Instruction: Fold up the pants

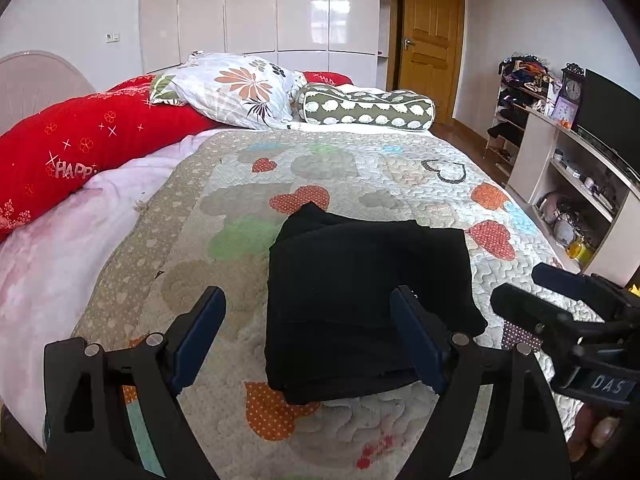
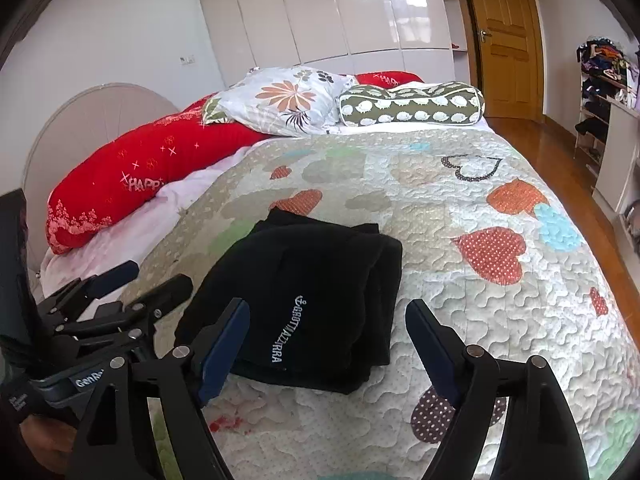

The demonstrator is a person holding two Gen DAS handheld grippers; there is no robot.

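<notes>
On the quilted bedspread, seen from the left wrist, the black pants lie folded into a compact stack. The left gripper hangs over them, jaws wide, holding nothing; folding looks finished. From the right wrist, the pants show white lettering on top, and the right gripper gapes empty too. Only tidying an uneven far corner might remain.
</notes>
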